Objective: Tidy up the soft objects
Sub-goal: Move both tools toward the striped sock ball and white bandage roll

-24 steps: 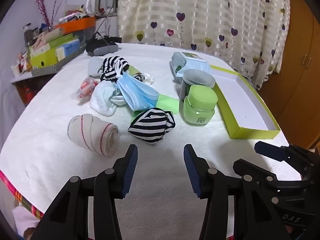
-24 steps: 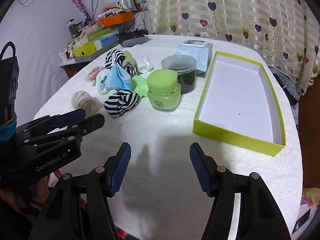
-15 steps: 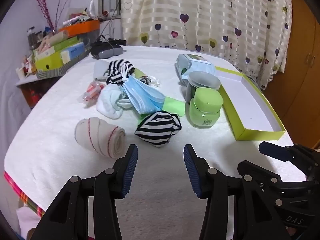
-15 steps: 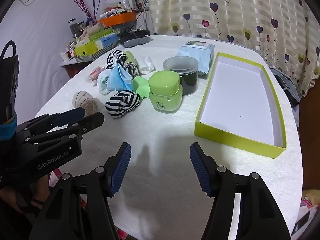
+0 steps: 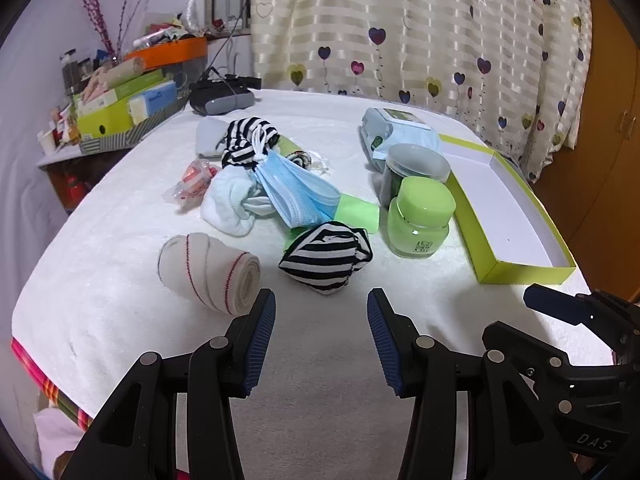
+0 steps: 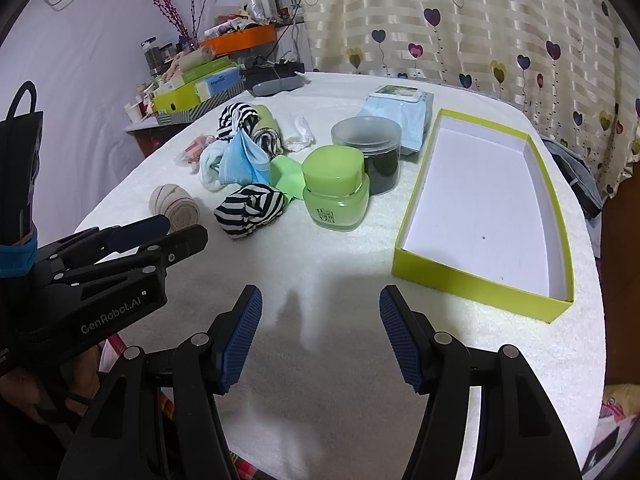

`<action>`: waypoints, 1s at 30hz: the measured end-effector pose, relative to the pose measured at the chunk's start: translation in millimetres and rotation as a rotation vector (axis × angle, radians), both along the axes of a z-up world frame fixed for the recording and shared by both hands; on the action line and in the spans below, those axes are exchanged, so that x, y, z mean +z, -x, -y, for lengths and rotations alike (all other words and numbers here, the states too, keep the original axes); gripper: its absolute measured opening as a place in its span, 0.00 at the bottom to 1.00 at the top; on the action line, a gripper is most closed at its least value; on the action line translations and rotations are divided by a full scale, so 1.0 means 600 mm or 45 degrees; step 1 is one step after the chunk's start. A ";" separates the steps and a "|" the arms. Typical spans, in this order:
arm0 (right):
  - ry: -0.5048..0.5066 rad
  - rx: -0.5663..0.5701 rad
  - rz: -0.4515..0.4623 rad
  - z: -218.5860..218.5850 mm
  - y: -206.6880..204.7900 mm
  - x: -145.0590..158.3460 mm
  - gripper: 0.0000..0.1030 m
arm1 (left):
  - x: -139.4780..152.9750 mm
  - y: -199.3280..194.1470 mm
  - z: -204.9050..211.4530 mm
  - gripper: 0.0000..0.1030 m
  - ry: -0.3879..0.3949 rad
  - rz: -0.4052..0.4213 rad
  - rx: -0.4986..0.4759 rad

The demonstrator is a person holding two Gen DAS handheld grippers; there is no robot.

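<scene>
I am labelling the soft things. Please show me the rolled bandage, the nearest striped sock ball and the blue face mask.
rolled bandage (image 5: 208, 271), left wrist view, middle of its side.
striped sock ball (image 5: 326, 256), left wrist view, top centre.
blue face mask (image 5: 298, 192), left wrist view, pleated middle.

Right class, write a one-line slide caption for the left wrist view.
Open left gripper hovers before a striped sock ball, a bandage roll and an empty green box.
</scene>
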State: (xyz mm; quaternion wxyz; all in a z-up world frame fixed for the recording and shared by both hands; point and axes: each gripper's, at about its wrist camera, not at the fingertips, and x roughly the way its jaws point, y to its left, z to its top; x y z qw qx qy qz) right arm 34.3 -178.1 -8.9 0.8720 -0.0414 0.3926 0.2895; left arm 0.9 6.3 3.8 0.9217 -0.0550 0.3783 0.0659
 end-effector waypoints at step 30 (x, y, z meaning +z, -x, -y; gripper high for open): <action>0.011 0.013 0.009 -0.008 -0.003 0.003 0.60 | -0.003 -0.001 -0.021 0.46 0.027 -0.014 0.024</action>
